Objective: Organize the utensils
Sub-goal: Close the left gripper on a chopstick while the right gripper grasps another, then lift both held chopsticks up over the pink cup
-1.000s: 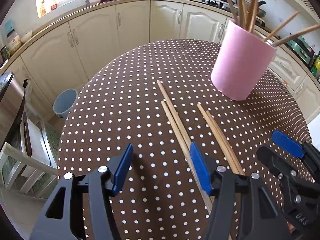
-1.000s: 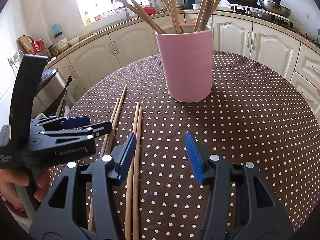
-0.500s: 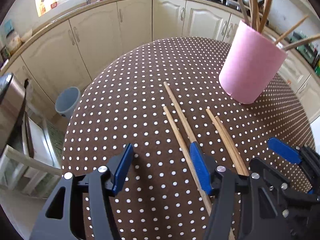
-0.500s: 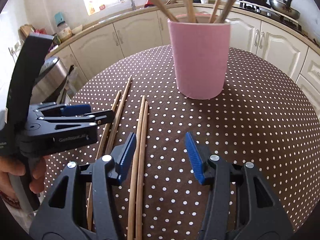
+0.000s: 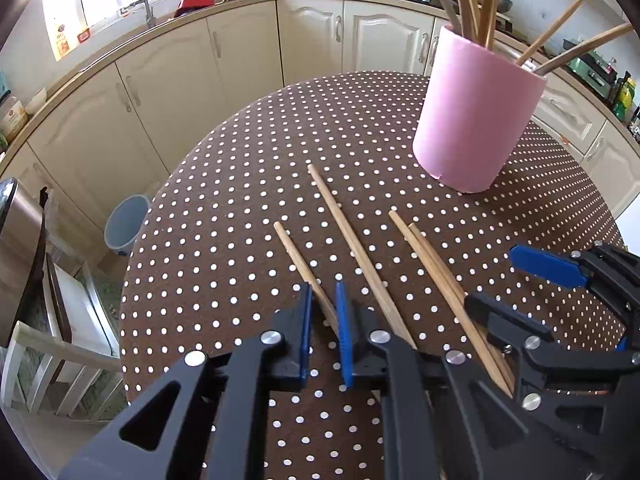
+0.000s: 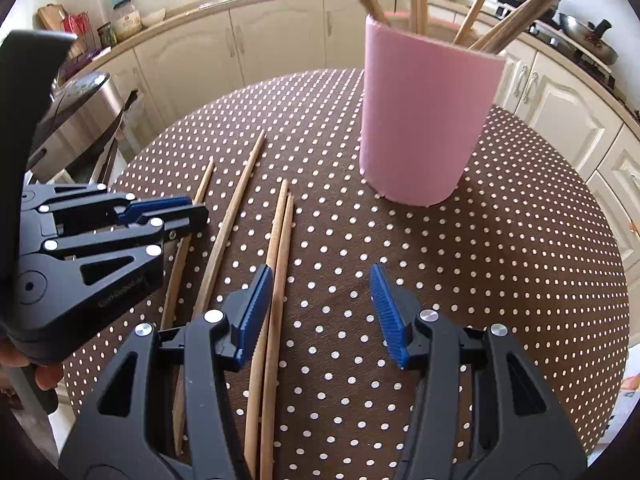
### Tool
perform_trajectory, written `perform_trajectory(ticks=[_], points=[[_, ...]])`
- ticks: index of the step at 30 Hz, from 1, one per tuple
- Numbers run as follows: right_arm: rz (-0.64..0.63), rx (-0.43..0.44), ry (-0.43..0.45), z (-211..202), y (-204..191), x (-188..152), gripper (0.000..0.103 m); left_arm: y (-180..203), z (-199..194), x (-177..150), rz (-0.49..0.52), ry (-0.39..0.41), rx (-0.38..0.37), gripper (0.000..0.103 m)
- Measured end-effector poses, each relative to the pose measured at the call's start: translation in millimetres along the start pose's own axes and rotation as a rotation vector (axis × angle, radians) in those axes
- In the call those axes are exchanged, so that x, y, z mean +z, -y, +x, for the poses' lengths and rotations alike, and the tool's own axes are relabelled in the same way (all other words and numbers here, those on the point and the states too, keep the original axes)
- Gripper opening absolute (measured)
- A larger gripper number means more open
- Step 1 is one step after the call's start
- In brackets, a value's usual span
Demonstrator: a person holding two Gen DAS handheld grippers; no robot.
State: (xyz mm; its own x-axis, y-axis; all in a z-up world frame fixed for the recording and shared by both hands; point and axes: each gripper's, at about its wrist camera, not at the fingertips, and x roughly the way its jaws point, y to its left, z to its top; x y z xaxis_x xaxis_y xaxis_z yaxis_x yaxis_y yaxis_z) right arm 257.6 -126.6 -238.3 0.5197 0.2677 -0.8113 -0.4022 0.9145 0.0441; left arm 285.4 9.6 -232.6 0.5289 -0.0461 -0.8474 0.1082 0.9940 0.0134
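Observation:
Several wooden chopsticks lie on the brown dotted tablecloth (image 5: 224, 184). My left gripper (image 5: 322, 320) is shut on the leftmost chopstick (image 5: 296, 256), which also shows in the right wrist view (image 6: 202, 188). A single chopstick (image 5: 348, 232) lies just right of it, and a pair (image 5: 432, 268) further right. The pink holder (image 5: 476, 116) stands upright at the far right with several chopsticks in it. My right gripper (image 6: 320, 308) is open and empty, low over the table, with the pair (image 6: 280, 240) beside its left finger. The holder (image 6: 428, 120) is ahead of it.
The round table's edge curves off to the left, with a grey bin (image 5: 124, 224) and a white chair (image 5: 48, 364) on the floor beyond. Cream kitchen cabinets (image 5: 240, 60) run along the back. A steel appliance (image 6: 80, 112) stands left of the table.
My left gripper has closed from wide open onto the leftmost chopstick. My right gripper has moved a little forward and stayed open.

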Motion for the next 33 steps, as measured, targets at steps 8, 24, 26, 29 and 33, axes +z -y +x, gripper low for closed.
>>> perform_trajectory(ticks=[8,24,26,29,33], points=[[-0.054,-0.018,-0.059,14.9,-17.4,15.5,0.032,-4.0,-0.8,-6.8,0.004,0.005,-0.047,0.008],[-0.048,0.033,-0.043,15.4,-31.7,27.0,0.006,-9.3,-23.4,-15.5,-0.027,0.045,-0.113,0.006],[-0.03,0.052,-0.016,5.1,-28.0,23.9,0.006,-10.3,-34.1,-15.9,-0.024,0.068,-0.12,0.006],[-0.009,0.074,0.042,-18.5,-22.2,19.7,0.006,-8.2,-52.0,-13.3,-0.021,0.106,-0.13,0.006],[0.021,0.096,0.135,-52.0,-15.1,17.9,0.006,-1.8,-84.5,-10.5,-0.012,0.181,-0.144,0.006]])
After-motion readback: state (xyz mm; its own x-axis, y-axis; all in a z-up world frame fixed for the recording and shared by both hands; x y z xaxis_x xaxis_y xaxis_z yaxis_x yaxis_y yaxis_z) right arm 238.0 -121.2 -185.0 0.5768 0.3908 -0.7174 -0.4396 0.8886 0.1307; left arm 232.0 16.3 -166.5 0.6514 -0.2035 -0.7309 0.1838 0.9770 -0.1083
